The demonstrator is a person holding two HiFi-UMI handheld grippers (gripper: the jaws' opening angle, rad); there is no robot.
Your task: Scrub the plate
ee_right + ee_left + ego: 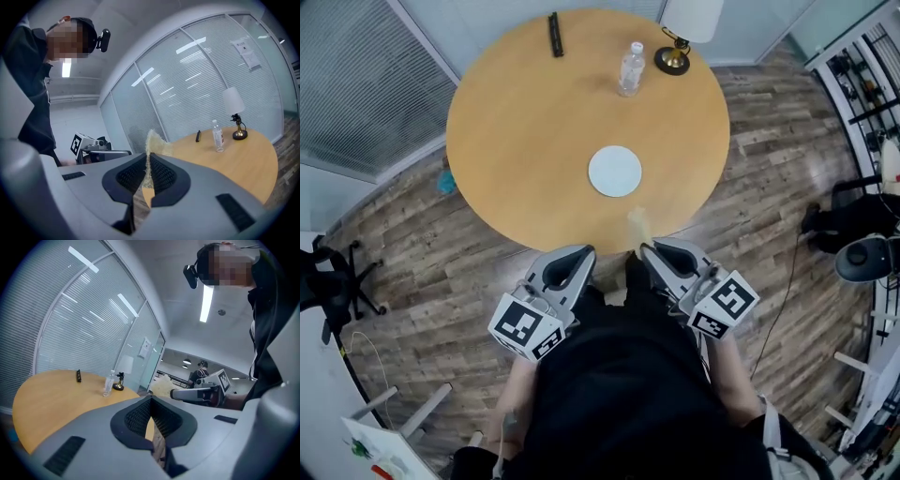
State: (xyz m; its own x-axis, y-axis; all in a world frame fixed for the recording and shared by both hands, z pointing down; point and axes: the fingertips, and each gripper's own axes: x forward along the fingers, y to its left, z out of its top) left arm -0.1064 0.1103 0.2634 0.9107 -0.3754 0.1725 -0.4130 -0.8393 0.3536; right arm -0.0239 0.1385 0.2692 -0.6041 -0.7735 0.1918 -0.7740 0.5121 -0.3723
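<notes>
Head view: white plate (615, 171) flat on round wooden table (516, 141), toward near side, nothing touching it. Left gripper (583, 251) and right gripper (649, 248) side by side at table's near edge, short of plate.

Left gripper view: pads pressed together, apparently nothing between. Water bottle (108, 384) far across table.

Right gripper view: jaws clenched on pale fibrous scrub pad (153, 143), its top poking above pads.
</notes>
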